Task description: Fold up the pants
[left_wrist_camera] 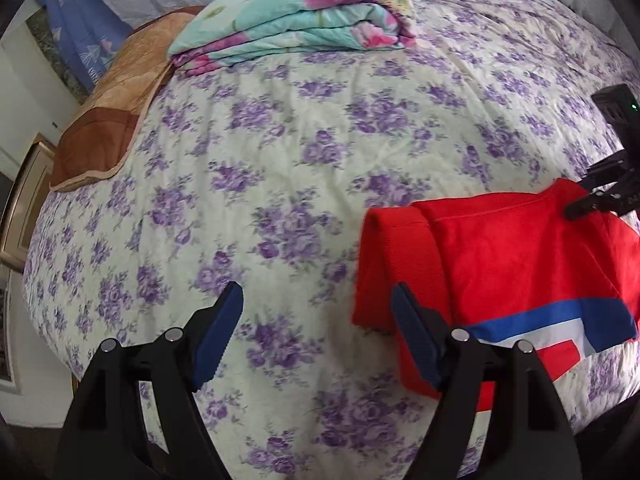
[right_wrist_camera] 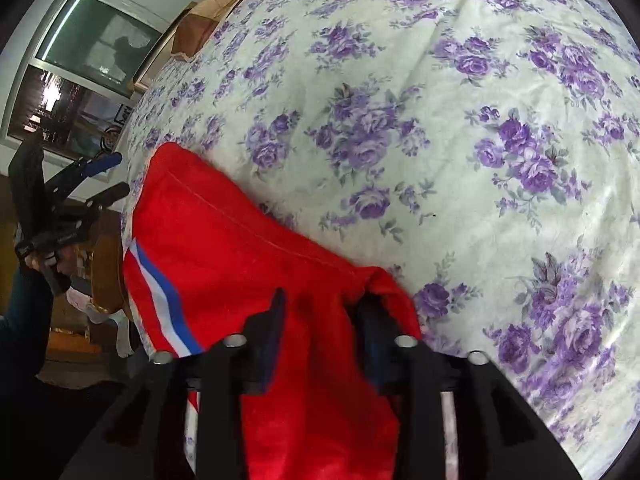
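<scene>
The red pants [left_wrist_camera: 512, 256] with a blue and white stripe lie folded on the bed at the right of the left wrist view. My left gripper [left_wrist_camera: 318, 316] is open and empty, its right finger touching the pants' left edge. In the right wrist view the pants [right_wrist_camera: 240, 248] fill the lower middle. My right gripper [right_wrist_camera: 324, 312] is partly open over the pants, with red cloth bunched between and over its fingers. The right gripper also shows in the left wrist view [left_wrist_camera: 600, 196], at the pants' far right corner. The left gripper shows in the right wrist view [right_wrist_camera: 104, 180], off the bed's left edge.
The bed has a cream cover [left_wrist_camera: 280, 160] with purple flowers. A folded turquoise and pink quilt [left_wrist_camera: 304, 20] lies at the far end, with a brown blanket [left_wrist_camera: 116, 112] to its left. A window [right_wrist_camera: 80, 64] stands beyond the bed's left side.
</scene>
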Motion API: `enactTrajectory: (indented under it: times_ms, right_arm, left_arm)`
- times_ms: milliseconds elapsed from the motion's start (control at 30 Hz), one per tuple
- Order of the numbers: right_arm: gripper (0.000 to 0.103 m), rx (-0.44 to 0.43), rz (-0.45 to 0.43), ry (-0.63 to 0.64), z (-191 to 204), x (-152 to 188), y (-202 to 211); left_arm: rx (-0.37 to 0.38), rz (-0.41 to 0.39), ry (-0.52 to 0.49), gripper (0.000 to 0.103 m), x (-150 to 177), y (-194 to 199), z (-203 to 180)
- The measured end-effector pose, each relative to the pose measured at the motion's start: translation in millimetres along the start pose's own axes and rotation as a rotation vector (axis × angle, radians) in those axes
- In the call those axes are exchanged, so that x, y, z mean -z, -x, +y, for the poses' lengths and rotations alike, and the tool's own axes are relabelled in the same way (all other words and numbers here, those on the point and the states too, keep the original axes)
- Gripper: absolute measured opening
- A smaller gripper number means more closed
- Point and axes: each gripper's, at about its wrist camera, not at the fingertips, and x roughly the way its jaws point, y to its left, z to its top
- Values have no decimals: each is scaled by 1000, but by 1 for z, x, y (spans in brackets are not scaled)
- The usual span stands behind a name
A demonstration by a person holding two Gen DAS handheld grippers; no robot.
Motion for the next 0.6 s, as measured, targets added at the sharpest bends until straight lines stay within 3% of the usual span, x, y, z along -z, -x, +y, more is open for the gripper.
enactTrajectory:
  times_ms: [33,133,200,367,533,600]
  right_arm:
    - [60,39,1,34,6,2,9]
    - [61,183,2,153,18,5,37]
    - [62,232,-24,234,33,0,47]
    - [72,59,-104,432,102,-42,17]
    - [72,13,-25,641,187,-78,-43]
    - [72,57,-14,765,221,-78,-58]
  left_arm:
    - [-13,2,22,76,4,2,9]
    - [-36,3,82,76,17,6,32]
    - [-38,3,112,76,24,7,40]
    - [-8,6,162,77,42,12,42]
    - [-12,8,165,79,71,23,39]
    - [-23,7,173,79,82,26,41]
